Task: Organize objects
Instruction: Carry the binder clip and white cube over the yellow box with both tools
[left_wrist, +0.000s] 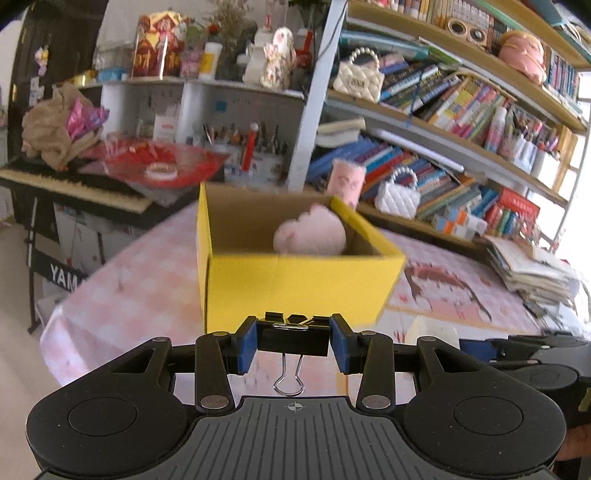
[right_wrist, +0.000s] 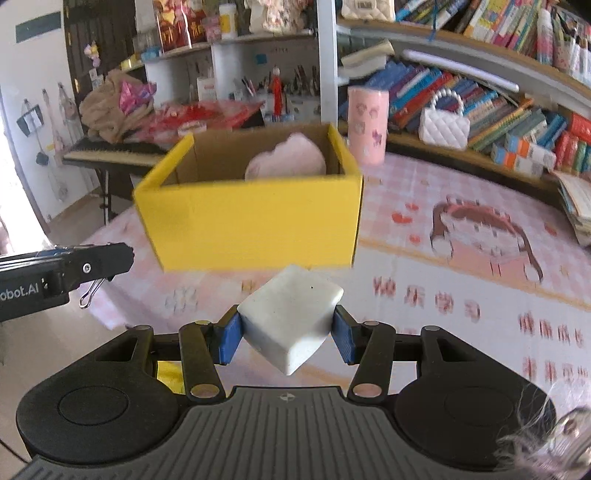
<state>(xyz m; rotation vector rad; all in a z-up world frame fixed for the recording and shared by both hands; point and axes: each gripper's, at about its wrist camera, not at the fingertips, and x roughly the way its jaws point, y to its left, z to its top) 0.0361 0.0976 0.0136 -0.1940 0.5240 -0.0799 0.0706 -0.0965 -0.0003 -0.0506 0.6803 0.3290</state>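
Note:
A yellow cardboard box (left_wrist: 295, 284) (right_wrist: 251, 221) stands open on the pink tablecloth, with a pink plush (left_wrist: 310, 232) (right_wrist: 288, 160) lying inside it. My left gripper (left_wrist: 293, 341) is shut on a black binder clip (left_wrist: 293, 338), whose wire handle hangs down; it hovers just short of the box's near wall. My right gripper (right_wrist: 288, 328) is shut on a white block (right_wrist: 291, 317), held tilted in front of the box. The left gripper (right_wrist: 62, 273) with the clip's wire also shows at the left edge of the right wrist view.
A pink patterned cup (right_wrist: 367, 125) (left_wrist: 347, 179) stands behind the box. Bookshelves (left_wrist: 461, 122) with a white quilted bag (right_wrist: 445, 127) line the far right. A keyboard (left_wrist: 74, 188) piled with bags stands at the left. A paper stack (left_wrist: 532, 273) lies on the table's right edge.

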